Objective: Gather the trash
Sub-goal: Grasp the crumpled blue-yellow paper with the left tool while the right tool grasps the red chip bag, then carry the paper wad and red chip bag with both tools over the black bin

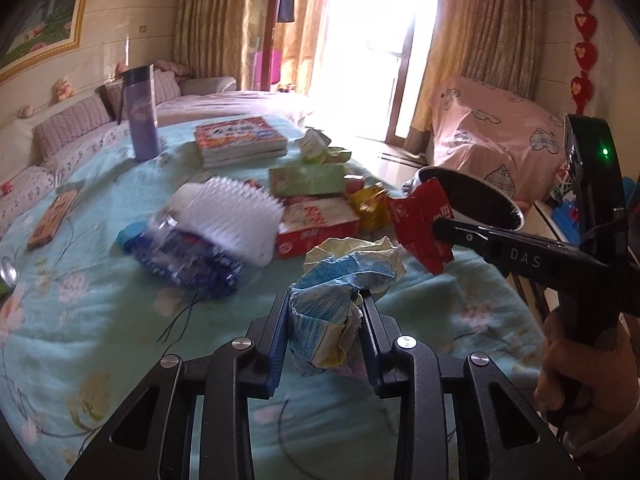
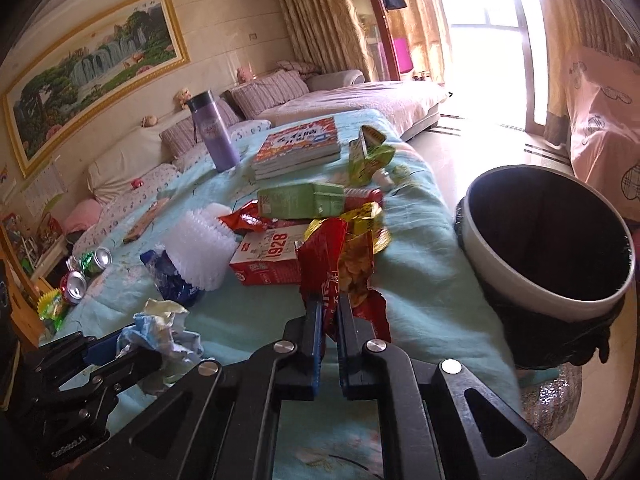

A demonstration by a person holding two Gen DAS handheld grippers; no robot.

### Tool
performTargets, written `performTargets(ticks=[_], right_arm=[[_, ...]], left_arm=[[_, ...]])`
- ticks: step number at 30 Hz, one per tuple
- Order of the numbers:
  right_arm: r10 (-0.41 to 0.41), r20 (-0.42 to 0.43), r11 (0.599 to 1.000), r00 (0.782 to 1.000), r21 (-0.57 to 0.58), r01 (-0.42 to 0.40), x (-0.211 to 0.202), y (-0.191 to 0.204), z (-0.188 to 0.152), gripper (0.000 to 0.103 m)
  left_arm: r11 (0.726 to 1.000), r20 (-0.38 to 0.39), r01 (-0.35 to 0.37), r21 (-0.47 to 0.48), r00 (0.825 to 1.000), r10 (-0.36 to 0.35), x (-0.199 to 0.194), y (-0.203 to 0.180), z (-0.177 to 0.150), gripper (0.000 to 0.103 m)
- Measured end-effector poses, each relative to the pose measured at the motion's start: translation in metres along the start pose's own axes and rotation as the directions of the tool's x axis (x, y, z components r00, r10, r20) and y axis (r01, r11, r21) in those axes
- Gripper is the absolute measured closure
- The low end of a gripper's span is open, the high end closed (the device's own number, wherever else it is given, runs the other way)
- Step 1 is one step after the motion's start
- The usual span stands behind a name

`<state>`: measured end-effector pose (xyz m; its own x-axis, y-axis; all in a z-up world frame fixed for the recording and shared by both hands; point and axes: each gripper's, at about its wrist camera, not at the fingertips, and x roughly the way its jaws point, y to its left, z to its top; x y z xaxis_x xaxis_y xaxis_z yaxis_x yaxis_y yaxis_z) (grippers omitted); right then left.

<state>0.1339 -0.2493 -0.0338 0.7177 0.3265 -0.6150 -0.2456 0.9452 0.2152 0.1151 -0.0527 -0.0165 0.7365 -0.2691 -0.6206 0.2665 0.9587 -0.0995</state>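
Trash in both grippers, bin sitting right beside the table.

Left gripper (image 1: pixel 324 316) is clamped around a crumpled blue-and-yellow paper wad (image 1: pixel 340 292), held just above the floral blue cloth on the table (image 1: pixel 120 320). Right gripper (image 2: pixel 329 312) has its fingers nearly closed, pinching a red snack wrapper (image 2: pixel 332 264) that sticks up in front of the camera. The black-lined trash bin (image 2: pixel 548 240) is off the table's right edge, near that wrapper. Rest of the mess sits on the cloth: a crushed water bottle (image 1: pixel 180 252), a white bristly brush (image 1: pixel 236 216), a red 1928 box (image 2: pixel 268 260), a green carton (image 2: pixel 304 200), a yellow wrapper (image 1: pixel 370 204), soda cans (image 2: pixel 86 272), plus some books (image 1: pixel 240 140) and a purple flask (image 1: pixel 141 116).
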Motion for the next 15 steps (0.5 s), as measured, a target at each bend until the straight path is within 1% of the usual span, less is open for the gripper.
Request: performTargets(ticks=[3, 8, 15], right_arm=[[-0.016, 0.022, 0.999, 1.000, 0.030, 0.015, -0.014, -0.016, 0.004, 0.097], [-0.065, 0.050, 0.996, 0.997, 0.068, 0.062, -0.035, -0.045, 0.008, 0.097], [-0.121, 0.063, 0.986, 0.991, 0.121, 0.113, -0.046, -0.079, 0.011, 0.097]], left_arm=[[1.000, 0.008, 0.020, 0.023, 1.000, -0.020, 0.005, -0.011, 0.009, 0.072], [0.997, 0.009, 0.067, 0.043, 0.998, -0.068, 0.014, -0.026, 0.023, 0.072], [0.992, -0.002, 0.097, 0.082, 0.995, -0.098, 0.043, -0.045, 0.046, 0.072]])
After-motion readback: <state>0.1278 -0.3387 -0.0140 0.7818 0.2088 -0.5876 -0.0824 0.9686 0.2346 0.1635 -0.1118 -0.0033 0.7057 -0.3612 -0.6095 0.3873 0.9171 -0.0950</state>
